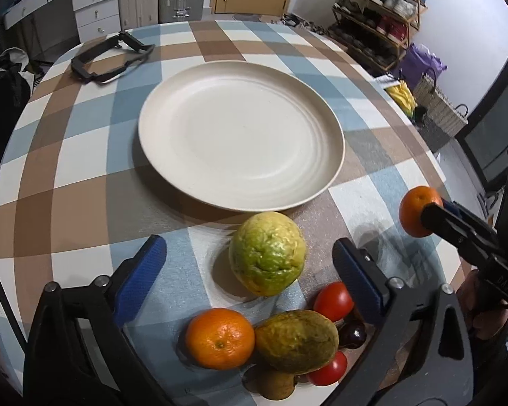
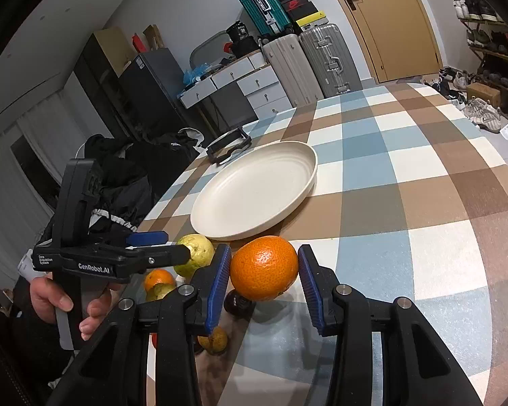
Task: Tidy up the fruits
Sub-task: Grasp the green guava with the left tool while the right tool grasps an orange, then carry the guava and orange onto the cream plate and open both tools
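A cream plate (image 1: 240, 135) (image 2: 254, 186) lies bare on the checked tablecloth. Just in front of it sits a yellow-green guava (image 1: 267, 253) (image 2: 196, 253). My left gripper (image 1: 250, 250) (image 2: 176, 245) is open, its blue pads standing wide on either side of the guava without touching it. Nearer the table edge lie an orange (image 1: 220, 338), a brownish-green mango (image 1: 296, 341), two red tomatoes (image 1: 333, 301), a dark plum (image 1: 354, 333) and a brown fruit (image 1: 276, 385). My right gripper (image 2: 264, 253) is shut on a second orange (image 2: 264, 267) (image 1: 415, 211), held above the table right of the pile.
A black strap holder (image 1: 108, 57) (image 2: 228, 145) lies beyond the plate near the far edge. A person's hand (image 2: 50, 297) grips the left handle. A shoe rack (image 1: 379, 10), a wicker basket (image 1: 440, 105), suitcases (image 2: 308, 64) and drawers (image 2: 260, 88) stand around the table.
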Motion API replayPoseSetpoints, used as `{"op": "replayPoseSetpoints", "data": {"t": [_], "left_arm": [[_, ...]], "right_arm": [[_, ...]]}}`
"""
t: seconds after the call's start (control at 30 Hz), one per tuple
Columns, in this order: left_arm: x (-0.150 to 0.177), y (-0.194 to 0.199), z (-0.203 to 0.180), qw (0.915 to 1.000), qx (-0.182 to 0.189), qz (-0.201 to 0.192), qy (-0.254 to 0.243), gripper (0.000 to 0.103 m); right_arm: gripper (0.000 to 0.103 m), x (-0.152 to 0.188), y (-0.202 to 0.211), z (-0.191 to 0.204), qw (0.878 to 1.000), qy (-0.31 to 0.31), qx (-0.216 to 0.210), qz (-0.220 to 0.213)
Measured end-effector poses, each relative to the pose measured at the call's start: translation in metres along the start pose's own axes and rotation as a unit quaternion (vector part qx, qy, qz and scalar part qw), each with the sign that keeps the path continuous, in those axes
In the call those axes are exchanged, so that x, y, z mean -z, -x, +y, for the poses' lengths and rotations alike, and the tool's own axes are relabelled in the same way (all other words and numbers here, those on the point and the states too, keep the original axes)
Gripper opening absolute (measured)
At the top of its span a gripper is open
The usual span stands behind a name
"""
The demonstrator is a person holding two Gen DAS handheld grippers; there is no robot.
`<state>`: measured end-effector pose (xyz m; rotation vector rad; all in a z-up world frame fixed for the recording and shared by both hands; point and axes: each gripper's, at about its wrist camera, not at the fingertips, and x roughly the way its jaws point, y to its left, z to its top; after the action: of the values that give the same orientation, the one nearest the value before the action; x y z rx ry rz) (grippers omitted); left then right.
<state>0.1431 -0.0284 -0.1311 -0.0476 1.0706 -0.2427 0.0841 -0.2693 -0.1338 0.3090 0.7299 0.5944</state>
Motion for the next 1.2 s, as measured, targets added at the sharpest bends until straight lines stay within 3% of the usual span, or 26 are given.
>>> {"op": "replayPoseSetpoints", "data": {"t": [0.17,0.23,0.27,0.6,0.87,1.2], "left_arm": [[0.0,-0.008,-0.003,0.9997,0.011,0.02,-0.003,0.069],[0.002,-0.01,-0.003,0.9995,0.017,0.026,-0.007,0.051],[0.002,-0.011,-0.004,0.9992,0.026,0.029,-0.008,0.047],[0.005,-0.01,-0.004,0.9991,0.037,0.018,-0.009,0.045],[0.008,0.01,0.0,0.9989,0.044,-0.013,-0.01,0.045],[-0.019,0.046,0.009,0.9965,0.06,-0.057,-0.016,0.045]], "right_arm": [[0.042,0.001,-0.001,-0.001,1.0,-0.001,-0.001,0.001],[0.042,0.002,-0.001,-0.002,1.0,-0.002,-0.002,0.002],[0.042,0.002,-0.003,-0.003,1.0,-0.003,-0.002,0.003],[0.042,0.003,-0.003,-0.006,1.0,-0.003,-0.002,0.003],[0.042,0.005,-0.003,-0.006,1.0,-0.006,0.003,0.002],[0.042,-0.018,-0.003,0.005,1.0,0.004,-0.015,-0.015]]}}
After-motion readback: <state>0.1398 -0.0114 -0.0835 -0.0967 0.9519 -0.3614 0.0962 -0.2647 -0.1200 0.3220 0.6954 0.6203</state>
